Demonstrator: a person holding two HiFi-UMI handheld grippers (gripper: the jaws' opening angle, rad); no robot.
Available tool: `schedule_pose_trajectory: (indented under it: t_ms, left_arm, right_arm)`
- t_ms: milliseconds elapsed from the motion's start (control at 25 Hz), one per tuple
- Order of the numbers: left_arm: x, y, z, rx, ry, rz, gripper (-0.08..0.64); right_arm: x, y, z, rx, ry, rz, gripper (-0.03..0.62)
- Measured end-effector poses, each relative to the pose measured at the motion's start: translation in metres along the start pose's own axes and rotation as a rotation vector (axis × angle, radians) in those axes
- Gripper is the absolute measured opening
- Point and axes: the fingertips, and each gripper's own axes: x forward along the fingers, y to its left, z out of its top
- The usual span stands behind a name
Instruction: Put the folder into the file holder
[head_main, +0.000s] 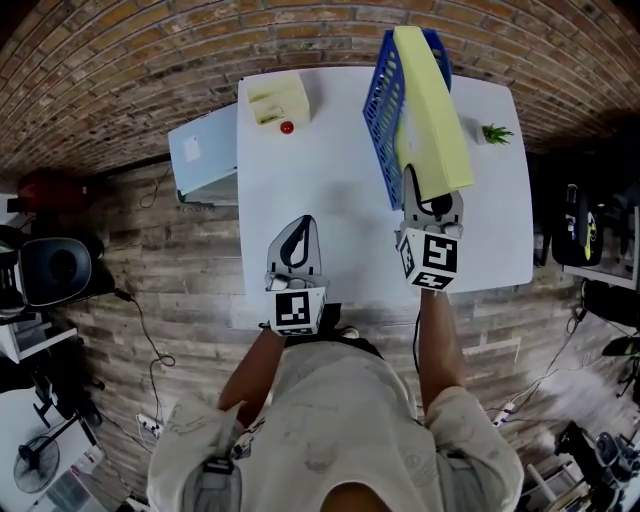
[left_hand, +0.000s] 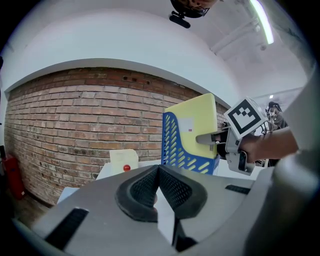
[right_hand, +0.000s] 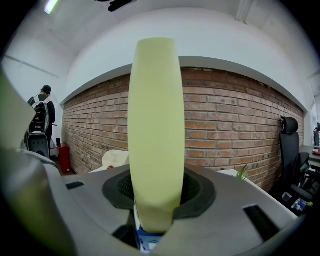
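The folder (right_hand: 156, 125) stands clamped upright between the right tongs (right_hand: 156, 202)

Clad in a cream, faintly mottled short-sleeved shirt (head_main: 345, 420). Pale grey moulded plastic for the left gripper (head_main: 303, 228) and right gripper (head_main: 425, 195), with black cross-hatched rubber pads (left_hand: 175, 192). On each, a white cube (head_main: 297, 311) printed with black square markers. Thin dark cable (head_main: 416, 345) trailing from the right one.

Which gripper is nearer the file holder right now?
Right. The right gripper grips the folder right at the holder's near end. The left gripper sits apart over the table, off to the holder's left.
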Motion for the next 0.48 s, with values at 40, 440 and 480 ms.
schedule_pose_trajectory:
  t_ms: [40, 440, 480]
  left_arm:
    - [0.0000, -0.0010, 0.0000, 0.000, 0.000, -0.002, 0.008]
    - [-0.0034, -0.0075, 0.0054, 0.001, -0.021, -0.014, 0.008]
    - [-0.0040, -0.0080, 0.0061, 0.004, -0.024, -0.015, 0.008]
  right_arm:
    - [0.0001, -0.0002, 0.0000, 0.001, 0.000, 0.000, 0.170]
    - [0.0007, -0.0017, -0.0006, 0.004, 0.001, -0.009, 0.195]
    - [0.0008, -0.0019, -0.0013, 0.006, 0.003, -0.010, 0.204]
